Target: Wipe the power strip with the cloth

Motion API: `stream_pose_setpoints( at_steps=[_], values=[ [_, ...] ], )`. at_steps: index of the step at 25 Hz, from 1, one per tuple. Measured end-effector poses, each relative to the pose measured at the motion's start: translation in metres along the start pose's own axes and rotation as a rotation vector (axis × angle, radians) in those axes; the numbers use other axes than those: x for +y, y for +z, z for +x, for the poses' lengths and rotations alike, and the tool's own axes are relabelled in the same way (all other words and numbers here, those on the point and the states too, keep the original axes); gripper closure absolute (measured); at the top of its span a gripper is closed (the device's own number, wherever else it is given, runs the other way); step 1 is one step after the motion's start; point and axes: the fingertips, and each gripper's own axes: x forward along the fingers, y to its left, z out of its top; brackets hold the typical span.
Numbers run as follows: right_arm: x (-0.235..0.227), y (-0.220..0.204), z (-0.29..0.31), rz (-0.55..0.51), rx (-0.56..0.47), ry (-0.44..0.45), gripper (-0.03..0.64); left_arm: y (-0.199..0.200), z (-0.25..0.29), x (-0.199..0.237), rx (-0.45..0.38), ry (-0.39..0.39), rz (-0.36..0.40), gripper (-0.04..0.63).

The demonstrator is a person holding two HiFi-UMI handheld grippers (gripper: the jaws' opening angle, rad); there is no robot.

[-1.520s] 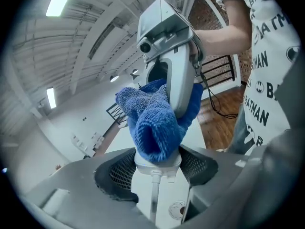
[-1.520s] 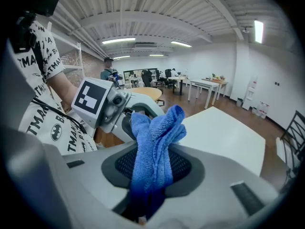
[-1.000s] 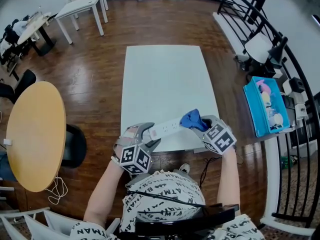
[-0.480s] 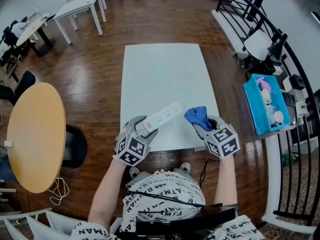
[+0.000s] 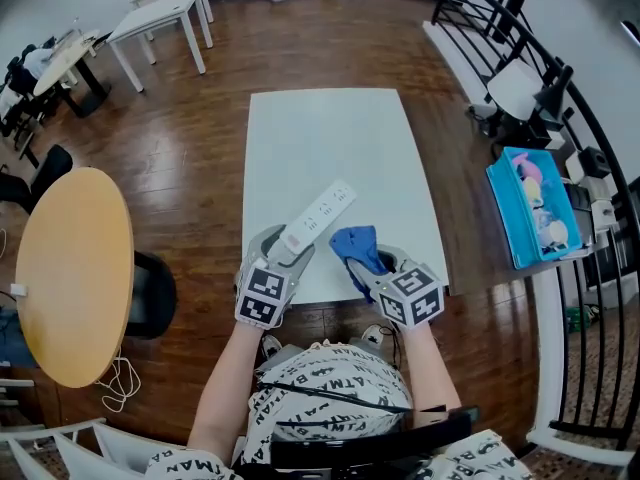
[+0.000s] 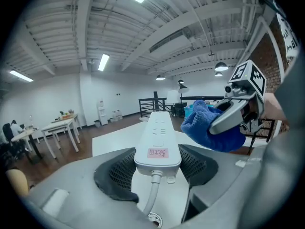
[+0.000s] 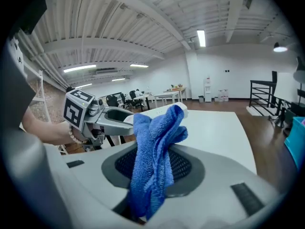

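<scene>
My left gripper (image 5: 287, 251) is shut on the cord end of a white power strip (image 5: 320, 215), which it holds slanting up and away over the near part of the white table (image 5: 320, 128). In the left gripper view the power strip (image 6: 158, 140) sits between the dark pads, its cord hanging below. My right gripper (image 5: 368, 271) is shut on a bunched blue cloth (image 5: 352, 245). The cloth hangs close to the strip's right side; contact cannot be told. In the right gripper view the cloth (image 7: 155, 151) drapes over the jaws, with the left gripper (image 7: 102, 118) beyond it.
A blue bin (image 5: 530, 213) with small items stands by a black railing (image 5: 590, 148) on the right. A round wooden table (image 5: 70, 268) and a black chair (image 5: 150, 293) are on the left. White desks (image 5: 165, 13) stand at the far left.
The left gripper has rolled and swung the power strip from lying across to pointing away. The right gripper came off the strip's far end and carried the cloth left, beside the strip's middle.
</scene>
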Motion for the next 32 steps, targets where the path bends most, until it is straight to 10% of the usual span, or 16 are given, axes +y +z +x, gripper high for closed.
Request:
stream_pose_setpoints(
  at_steps=[17, 32],
  values=[
    [0.023, -0.015, 0.023, 0.064, 0.025, 0.070, 0.480, 0.004, -0.007, -0.024, -0.002, 0.048, 0.233, 0.313],
    [-0.075, -0.021, -0.031, 0.133, -0.004, -0.159, 0.480, 0.008, -0.030, -0.042, -0.003, -0.074, 0.426, 0.314]
  ],
)
